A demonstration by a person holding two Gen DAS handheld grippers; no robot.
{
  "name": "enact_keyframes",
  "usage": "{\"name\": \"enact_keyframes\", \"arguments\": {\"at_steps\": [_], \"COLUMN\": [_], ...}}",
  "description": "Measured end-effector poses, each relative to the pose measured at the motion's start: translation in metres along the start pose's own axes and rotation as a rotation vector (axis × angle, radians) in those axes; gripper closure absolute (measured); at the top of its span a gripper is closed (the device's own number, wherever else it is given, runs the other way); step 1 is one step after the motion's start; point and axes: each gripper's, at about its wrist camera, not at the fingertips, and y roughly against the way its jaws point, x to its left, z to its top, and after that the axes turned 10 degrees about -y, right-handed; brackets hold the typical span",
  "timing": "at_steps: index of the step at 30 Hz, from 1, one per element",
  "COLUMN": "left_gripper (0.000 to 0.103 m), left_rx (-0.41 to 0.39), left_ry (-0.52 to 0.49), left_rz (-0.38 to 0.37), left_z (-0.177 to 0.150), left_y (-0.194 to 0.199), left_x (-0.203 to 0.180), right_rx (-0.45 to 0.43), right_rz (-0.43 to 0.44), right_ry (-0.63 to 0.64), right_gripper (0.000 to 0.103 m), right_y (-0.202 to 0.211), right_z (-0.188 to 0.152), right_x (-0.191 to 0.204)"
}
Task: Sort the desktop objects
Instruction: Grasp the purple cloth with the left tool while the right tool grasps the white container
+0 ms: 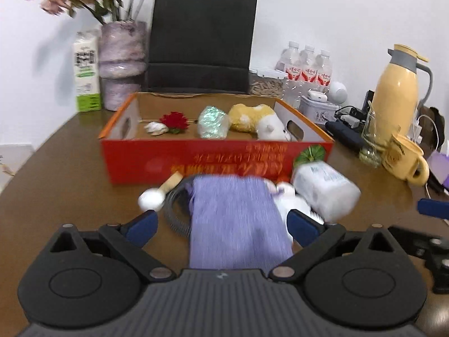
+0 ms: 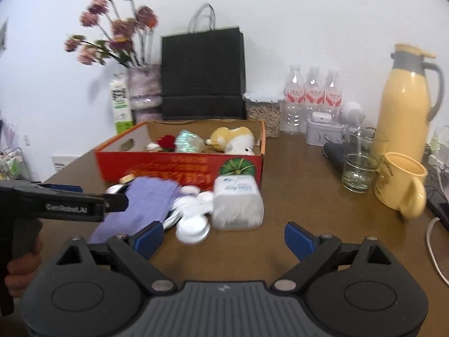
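Purple cloth [image 1: 235, 221] between open left tongs [image 1: 224, 226], before red box [image 1: 196, 154]

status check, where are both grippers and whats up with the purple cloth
Left gripper open, straddling the purple cloth, not gripping. Right gripper open, empty, over bare table. Tissue pack and white lids crowd the cloth, red box just behind.
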Motion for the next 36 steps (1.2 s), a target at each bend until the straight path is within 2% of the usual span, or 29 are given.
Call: {"name": "enact_keyframes", "arguments": {"at_steps": [2,5,7,9,11,12,14,15,18,21,24,26,31,33,36], "left_gripper": [0.018,0.026,0.029,0.047,0.083,0.088,0.093,0.095,0.099,0.099,0.099,0.099,0.101,0.101,0.1], "left_rx": [0.017,0.071,0.064,0.064,0.066,0.073,0.067,0.061,-0.003,-0.031,-0.08,-0.1,-0.122,-0.111,-0.039], "left_ry": [0.002,-0.014,-0.007,0.003,-0.028,-0.046,-0.05,-0.05,-0.033,0.04,0.093,0.113,0.084,0.04,0.01], "left_rz": [-0.031,-0.038,-0.052,-0.064,-0.053,-0.033,-0.027,-0.027,-0.038,-0.034,-0.074,-0.099,-0.094,-0.081,-0.036], "left_z": [0.005,0.002,-0.002,-0.002,-0.001,-0.003,-0.004,-0.003,0.002,0.009,0.008,0.002,-0.018,-0.031,-0.059], "left_y": [-0.02,-0.044,-0.046,-0.044,-0.041,-0.041,-0.04,-0.037,-0.022,0.005,0.045,0.074,0.129,0.138,0.136], "left_x": [0.007,0.013,0.014,0.013,0.008,0.006,0.005,0.005,0.007,0.01,0.015,0.019,0.013,0.003,-0.009], "right_rx": [0.016,0.035,0.055,0.081,0.105,0.112,0.128,0.137,0.127,0.117,0.047,0.029,0.092,0.103,0.135], "right_rz": [0.008,0.029,0.028,0.027,0.009,0.002,-0.004,-0.008,0.01,0.034,-0.012,-0.005,0.038,0.046,0.035], "right_ry": [-0.034,-0.06,-0.065,-0.052,-0.022,0.001,0.022,0.026,-0.005,-0.044,-0.007,-0.026,-0.121,-0.116,-0.1], "right_gripper": [0.01,0.013,0.021,0.025,0.028,0.03,0.032,0.038,0.038,0.038,0.038,0.038,0.038,0.038,0.038], "right_y": [-0.028,-0.064,-0.086,-0.106,-0.118,-0.122,-0.126,-0.13,-0.129,-0.118,-0.087,-0.061,0.004,0.026,0.045], "right_z": [0.014,0.027,0.031,0.033,0.031,0.029,0.023,0.02,0.018,0.019,0.012,0.0,-0.044,-0.059,-0.083], "right_x": [-0.005,-0.008,-0.009,-0.007,-0.004,-0.002,-0.001,-0.001,-0.006,-0.01,-0.006,-0.009,-0.018,-0.013,-0.005]}}
